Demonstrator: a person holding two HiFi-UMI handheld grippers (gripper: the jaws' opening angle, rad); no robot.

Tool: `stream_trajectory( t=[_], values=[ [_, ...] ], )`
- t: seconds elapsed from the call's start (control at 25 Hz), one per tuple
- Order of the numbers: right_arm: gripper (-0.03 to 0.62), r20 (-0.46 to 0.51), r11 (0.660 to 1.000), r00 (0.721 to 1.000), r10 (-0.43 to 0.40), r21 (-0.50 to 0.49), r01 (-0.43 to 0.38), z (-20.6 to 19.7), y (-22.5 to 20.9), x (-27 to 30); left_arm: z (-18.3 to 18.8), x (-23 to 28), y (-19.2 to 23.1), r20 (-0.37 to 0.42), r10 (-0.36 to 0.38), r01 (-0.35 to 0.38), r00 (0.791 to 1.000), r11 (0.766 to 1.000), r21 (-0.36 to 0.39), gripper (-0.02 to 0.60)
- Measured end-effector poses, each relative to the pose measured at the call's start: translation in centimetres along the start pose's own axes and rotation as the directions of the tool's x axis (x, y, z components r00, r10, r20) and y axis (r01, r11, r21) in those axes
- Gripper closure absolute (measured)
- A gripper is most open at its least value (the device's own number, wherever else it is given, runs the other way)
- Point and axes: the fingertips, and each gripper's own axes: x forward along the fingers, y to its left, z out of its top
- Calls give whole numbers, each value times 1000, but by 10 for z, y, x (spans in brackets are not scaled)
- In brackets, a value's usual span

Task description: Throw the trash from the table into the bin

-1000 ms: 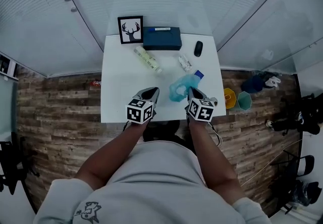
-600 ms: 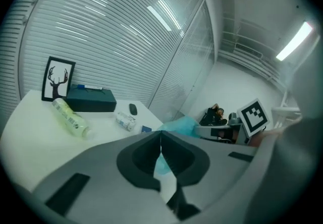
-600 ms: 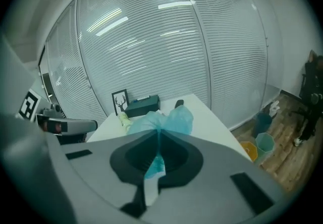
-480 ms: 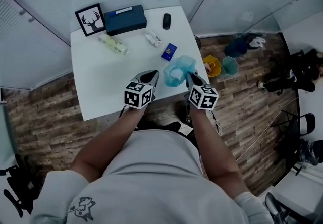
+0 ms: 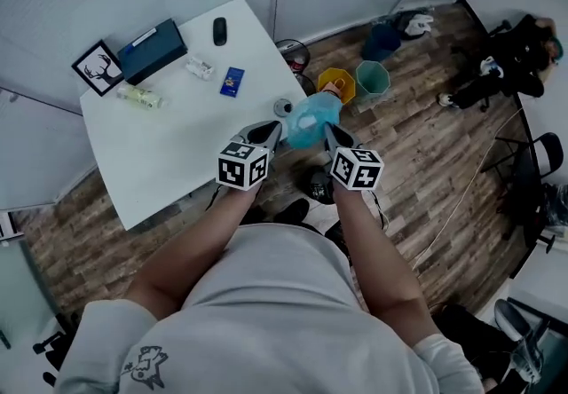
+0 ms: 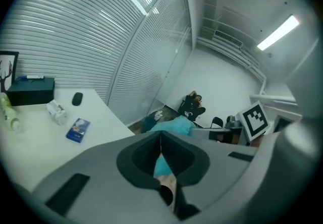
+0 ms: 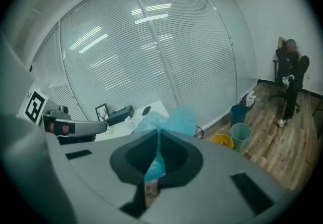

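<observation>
A crumpled light-blue plastic bag hangs between my two grippers, just off the white table's right edge and over the wood floor. My left gripper is shut on the bag's left side; in the left gripper view the bag bulges past the closed jaws. My right gripper is shut on its right side, with blue film standing above the jaws. A yellow bin and a green bin stand on the floor just beyond the bag.
On the table lie a deer picture, a dark blue box, a black mouse, a blue card, a bottle and a small white packet. A dark blue bin stands farther back. A person sits at the far right.
Both grippers have carried the blue bag off the tabletop and rightward over the floor. The table has slid to the left of the view and the bins have come closer.
</observation>
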Motion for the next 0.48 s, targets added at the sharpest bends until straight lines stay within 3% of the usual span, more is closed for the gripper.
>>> stream_trajectory(
  t=[0.28, 0.48],
  values=[
    [585, 54, 994, 998, -34, 104, 28, -3, -79, -69, -12, 67, -96, -63, -98, 102, 993, 993, 54, 574],
    [585, 80, 986, 992, -101, 139, 89, -8, -121, -122, -20, 102, -163, -119, -187, 200, 975, 973, 111, 574]
  ],
)
